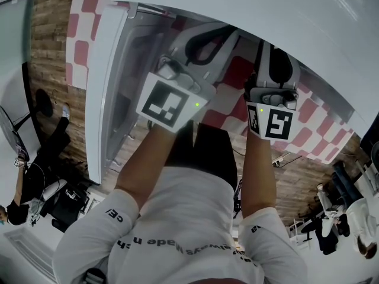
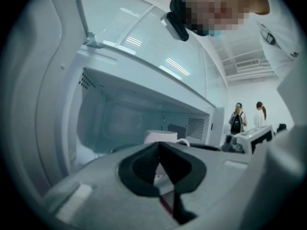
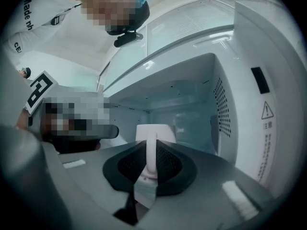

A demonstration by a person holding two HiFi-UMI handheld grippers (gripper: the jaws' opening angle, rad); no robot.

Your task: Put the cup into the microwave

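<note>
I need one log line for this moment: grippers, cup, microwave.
right gripper: shut on cup handle | left gripper: shut, empty | cup: white, in open microwave cavity | set down: cannot tell

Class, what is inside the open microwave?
A white cup, its handle pinched by the right claw. The claw's body covers the cup's base and the cavity floor.

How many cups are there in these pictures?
1. A white cup is held by its handle in the right tongs, at the mouth of the open microwave. The left tongs are shut and empty. Others could be hidden from view.
</note>
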